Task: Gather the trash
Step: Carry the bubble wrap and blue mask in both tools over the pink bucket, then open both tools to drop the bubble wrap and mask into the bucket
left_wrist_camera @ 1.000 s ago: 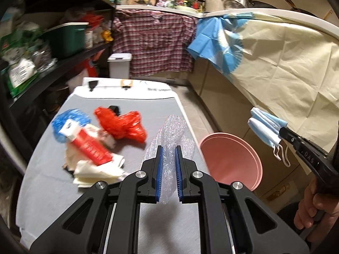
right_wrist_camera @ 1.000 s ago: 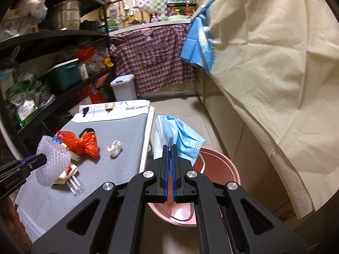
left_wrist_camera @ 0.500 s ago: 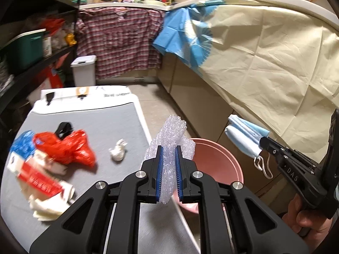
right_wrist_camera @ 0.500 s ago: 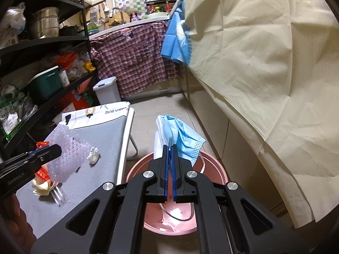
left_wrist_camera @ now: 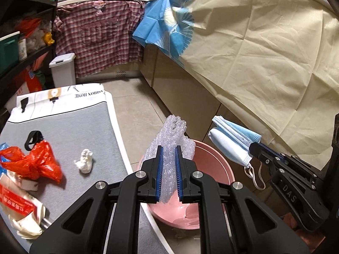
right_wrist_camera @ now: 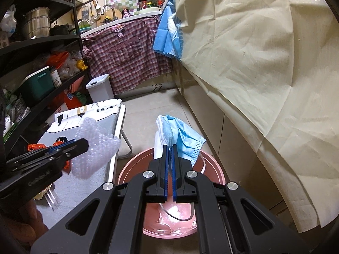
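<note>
My left gripper [left_wrist_camera: 168, 150] is shut on a piece of clear bubble wrap [left_wrist_camera: 172, 135], held over the near-left rim of the pink basin [left_wrist_camera: 214, 163] on the floor. My right gripper [right_wrist_camera: 170, 148] is shut on a blue face mask [right_wrist_camera: 182, 135] that hangs above the same pink basin [right_wrist_camera: 209, 163], an ear loop dangling into it. Each gripper shows in the other's view: the right gripper [left_wrist_camera: 253, 145] with the mask [left_wrist_camera: 228, 139], the left gripper [right_wrist_camera: 83, 142] with the bubble wrap [right_wrist_camera: 93, 148]. On the grey board [left_wrist_camera: 70, 131] lie a red plastic bag [left_wrist_camera: 31, 163], a white tissue wad [left_wrist_camera: 84, 162] and a red-and-white wrapper [left_wrist_camera: 14, 203].
Black shelves [right_wrist_camera: 31, 48] with pots and a green box stand at the left. A small white bin [right_wrist_camera: 99, 87] sits by the plaid cloth [right_wrist_camera: 131, 57] at the back. A cream sheet [right_wrist_camera: 264, 63] drapes the counter on the right. Tiled floor [right_wrist_camera: 152, 110] lies between board and cabinets.
My left gripper has carried the bubble wrap rightward from over the board to the basin's rim. The right gripper with the mask has shifted a little, now over the basin.
</note>
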Motion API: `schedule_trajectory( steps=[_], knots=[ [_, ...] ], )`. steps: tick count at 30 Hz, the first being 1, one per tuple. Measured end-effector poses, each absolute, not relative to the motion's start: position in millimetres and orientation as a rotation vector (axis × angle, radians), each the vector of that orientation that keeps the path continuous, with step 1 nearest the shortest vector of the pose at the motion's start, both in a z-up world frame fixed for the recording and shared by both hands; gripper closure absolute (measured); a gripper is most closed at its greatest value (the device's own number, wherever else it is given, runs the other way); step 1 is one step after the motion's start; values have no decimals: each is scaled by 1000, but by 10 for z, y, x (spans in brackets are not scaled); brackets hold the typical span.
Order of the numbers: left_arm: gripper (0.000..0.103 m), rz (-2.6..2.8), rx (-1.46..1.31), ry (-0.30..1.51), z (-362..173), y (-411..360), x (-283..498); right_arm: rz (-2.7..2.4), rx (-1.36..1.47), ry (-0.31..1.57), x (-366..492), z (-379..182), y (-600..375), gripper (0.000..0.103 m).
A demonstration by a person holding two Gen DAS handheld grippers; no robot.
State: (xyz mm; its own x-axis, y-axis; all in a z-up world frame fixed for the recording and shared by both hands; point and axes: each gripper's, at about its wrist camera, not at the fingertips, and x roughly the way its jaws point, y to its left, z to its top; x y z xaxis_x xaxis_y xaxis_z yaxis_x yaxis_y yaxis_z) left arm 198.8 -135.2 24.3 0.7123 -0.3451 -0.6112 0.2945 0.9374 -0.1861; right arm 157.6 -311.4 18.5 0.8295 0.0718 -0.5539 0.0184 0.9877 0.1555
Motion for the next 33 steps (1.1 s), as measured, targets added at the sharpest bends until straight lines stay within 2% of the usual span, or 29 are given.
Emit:
schedule_trajectory(
  steps=[26,29,30,31,32,33],
  knots=[
    [92,-373,-65,744,82,-1475,2219,5,161,626,1709,102,-3093,100],
    [87,-374,-58,756,66,-1504,2267,-8,167,638,1735,82,-3113,95],
    [75,-372,-56,763,56,-1510,2283,-9,172,648,1750,68,-3119,83],
    [63,-359,-57,773,42,-1505,2313,-18,174,644,1747,70,-3128,63],
    [60,-353,-70,770,39,-1488,2323,-26,175,634,1727,77,-3133,56],
    [60,-351,-79,770,39,-1470,2325,-32,180,622,1713,92,-3146,52]
  ],
)
